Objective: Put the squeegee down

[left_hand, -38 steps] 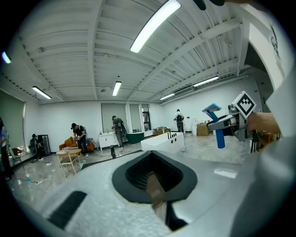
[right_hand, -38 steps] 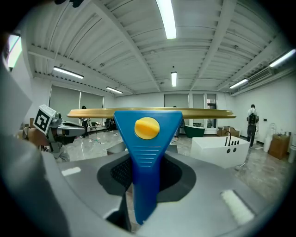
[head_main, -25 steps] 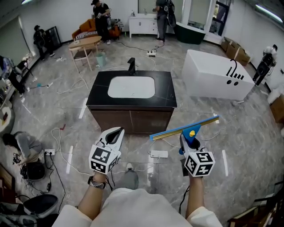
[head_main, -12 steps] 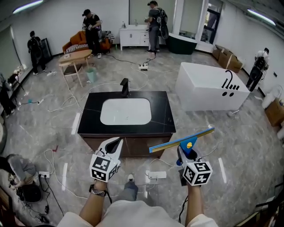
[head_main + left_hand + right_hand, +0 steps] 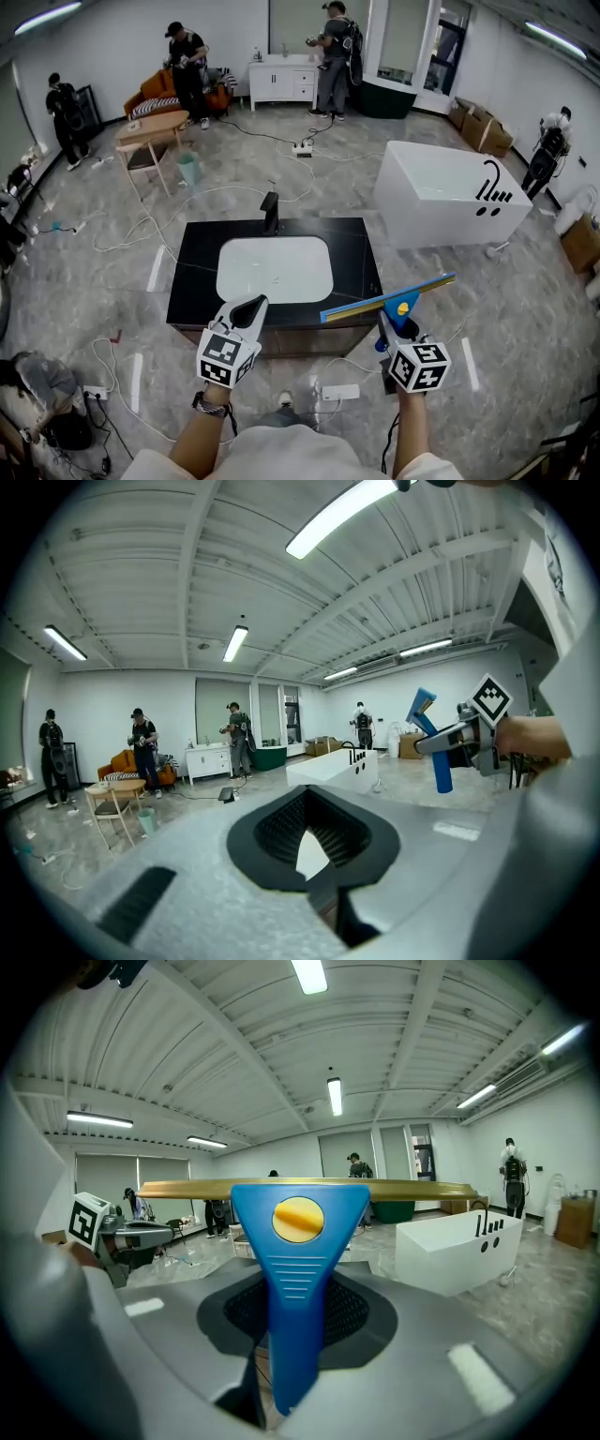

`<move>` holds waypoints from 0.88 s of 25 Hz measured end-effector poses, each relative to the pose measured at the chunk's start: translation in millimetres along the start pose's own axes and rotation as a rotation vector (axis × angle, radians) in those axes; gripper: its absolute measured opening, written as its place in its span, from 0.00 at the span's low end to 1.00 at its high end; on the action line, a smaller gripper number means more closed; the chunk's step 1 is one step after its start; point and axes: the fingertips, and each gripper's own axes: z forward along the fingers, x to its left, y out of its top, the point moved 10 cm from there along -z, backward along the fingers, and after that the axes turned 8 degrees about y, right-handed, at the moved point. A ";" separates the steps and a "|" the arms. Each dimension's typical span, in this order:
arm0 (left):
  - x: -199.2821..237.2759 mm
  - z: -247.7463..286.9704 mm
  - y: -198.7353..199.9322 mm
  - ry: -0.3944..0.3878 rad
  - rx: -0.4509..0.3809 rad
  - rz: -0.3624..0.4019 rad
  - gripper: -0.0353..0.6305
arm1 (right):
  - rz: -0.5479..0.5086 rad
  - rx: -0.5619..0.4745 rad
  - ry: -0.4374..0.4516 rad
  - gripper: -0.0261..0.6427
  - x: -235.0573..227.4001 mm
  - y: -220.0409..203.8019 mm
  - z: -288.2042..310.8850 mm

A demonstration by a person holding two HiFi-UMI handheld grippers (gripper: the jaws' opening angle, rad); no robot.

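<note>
The squeegee (image 5: 389,300) has a blue handle with a yellow dot and a long yellow-edged blade that slants up to the right. My right gripper (image 5: 397,328) is shut on its handle and holds it upright over the front right part of a black vanity counter (image 5: 199,281). In the right gripper view the handle (image 5: 296,1269) stands between the jaws with the blade level across the top. My left gripper (image 5: 247,310) is shut and empty, just over the counter's front edge near the white basin (image 5: 275,269). The left gripper view shows the blue handle (image 5: 433,752) off to the right.
A black faucet (image 5: 270,214) stands behind the basin. To the right is a white bathtub (image 5: 441,202). Cables and a power strip (image 5: 339,392) lie on the grey floor at my feet. Several people stand at the back by a wooden table (image 5: 150,127) and a white cabinet (image 5: 281,80).
Both grippers and the squeegee have moved forward to the vanity, from over the floor in front of it to over its front edge. The grip on the handle is unchanged.
</note>
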 end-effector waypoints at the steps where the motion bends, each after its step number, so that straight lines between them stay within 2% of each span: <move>1: 7.1 5.4 0.1 0.000 0.002 -0.003 0.05 | 0.002 0.002 -0.002 0.20 -1.2 3.1 8.5; 10: 64.8 50.1 -6.8 -0.001 0.021 -0.026 0.05 | 0.019 0.027 -0.018 0.20 -8.7 18.0 76.2; 22: 92.9 102.4 -20.3 -0.039 0.063 -0.045 0.05 | 0.049 0.070 -0.038 0.20 -27.3 18.2 131.8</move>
